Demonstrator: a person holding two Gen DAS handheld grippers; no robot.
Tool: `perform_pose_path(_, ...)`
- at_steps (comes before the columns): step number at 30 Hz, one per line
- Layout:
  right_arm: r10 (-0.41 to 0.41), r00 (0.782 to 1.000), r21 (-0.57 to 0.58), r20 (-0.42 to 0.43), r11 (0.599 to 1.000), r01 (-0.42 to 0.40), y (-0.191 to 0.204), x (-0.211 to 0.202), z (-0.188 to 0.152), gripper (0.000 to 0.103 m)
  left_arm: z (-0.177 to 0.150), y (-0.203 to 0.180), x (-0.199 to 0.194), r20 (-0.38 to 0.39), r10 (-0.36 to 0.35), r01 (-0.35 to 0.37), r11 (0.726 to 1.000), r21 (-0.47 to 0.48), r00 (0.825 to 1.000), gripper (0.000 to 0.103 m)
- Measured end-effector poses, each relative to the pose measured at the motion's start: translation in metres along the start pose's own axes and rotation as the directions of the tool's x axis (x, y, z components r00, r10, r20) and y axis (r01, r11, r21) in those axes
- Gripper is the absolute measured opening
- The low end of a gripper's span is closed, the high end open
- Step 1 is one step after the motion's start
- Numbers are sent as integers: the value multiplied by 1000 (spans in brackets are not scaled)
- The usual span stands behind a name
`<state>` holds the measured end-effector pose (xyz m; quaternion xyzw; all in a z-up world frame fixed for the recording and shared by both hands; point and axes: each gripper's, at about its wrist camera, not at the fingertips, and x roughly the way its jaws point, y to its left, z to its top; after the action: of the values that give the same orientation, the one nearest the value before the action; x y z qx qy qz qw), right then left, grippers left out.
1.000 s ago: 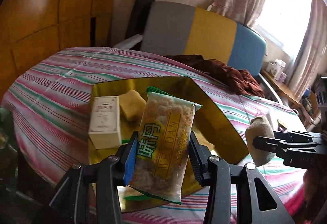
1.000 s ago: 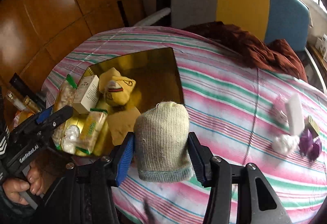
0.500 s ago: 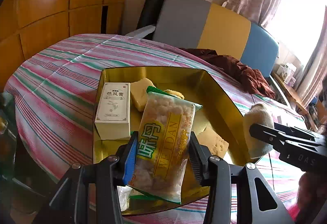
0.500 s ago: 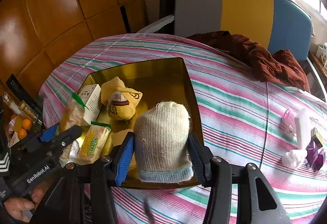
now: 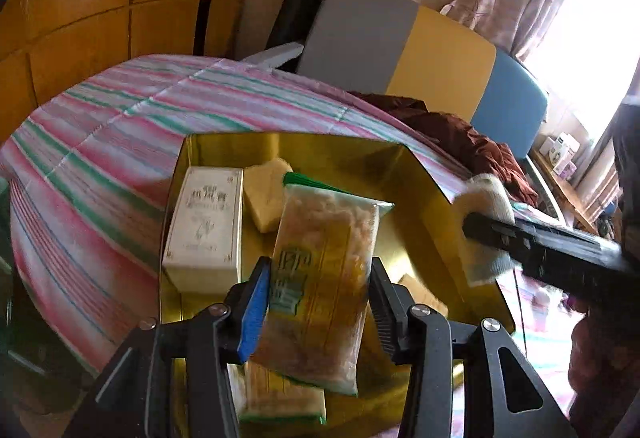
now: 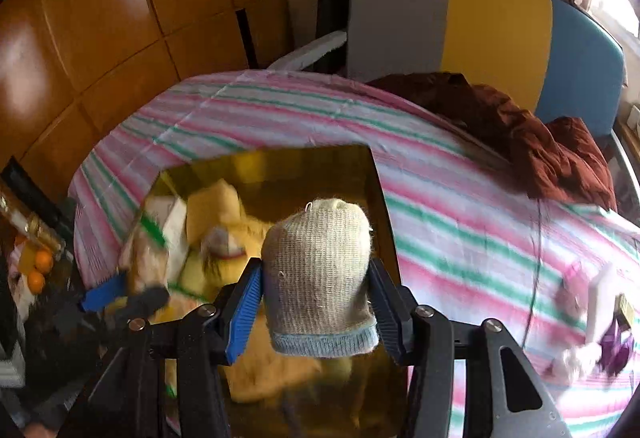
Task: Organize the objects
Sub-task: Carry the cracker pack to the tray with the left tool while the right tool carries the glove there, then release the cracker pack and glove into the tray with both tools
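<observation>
Above the gold tray [image 5: 424, 174], the left gripper [image 5: 318, 296] clamps a snack bag [image 5: 320, 278] upright, the right gripper [image 6: 316, 302] (over the tray's near-right rim) pinches a knit hat [image 6: 320, 278].

The left gripper [image 5: 318, 312] is a black frame with angular arms that fork into open triangular cut-outs. Round silver screws sit at the arm joints. One of its fingers [image 5: 253, 314] carries a bright blue ribbed pad; the other is faced in black ribbing. The right gripper [image 6: 316, 312] is built the same way: black arms, silver screws, triangular openings, a blue ribbed pad on one of its fingers [image 6: 241, 314] and black ribbing opposite. Seen from the left wrist view, its side is plain black.
</observation>
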<state>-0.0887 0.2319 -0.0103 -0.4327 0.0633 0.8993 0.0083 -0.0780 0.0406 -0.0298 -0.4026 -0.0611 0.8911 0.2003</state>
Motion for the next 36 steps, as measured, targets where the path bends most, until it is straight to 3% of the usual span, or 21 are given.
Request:
perform_pose_path(4,-23,998,43,63,999,21,-2,2,22,75,9,-1,2,42,4,-4,1000,-3,999,69)
perform_pose_path(8,-4,997,52,76,999,0,-1,-1,17,75,8,-1,-1,56,13,-14,1000,8,998,71)
perform_pose_path(18,-23,998,69,53,997,19,5,-6,-31,80,-14,4,-7,49,55,-55,998,-5,997,75)
perform_pose_path(28,-137,984,96,117,987,126,3,-28,-53,84,-29,-4,-18,85,96,-98,995,22,992,86)
perform_pose_path(36,-165,979,114,120,982,152,-4,-35,-67,85,-36,-14,-26,106,109,-116,991,63,988,86)
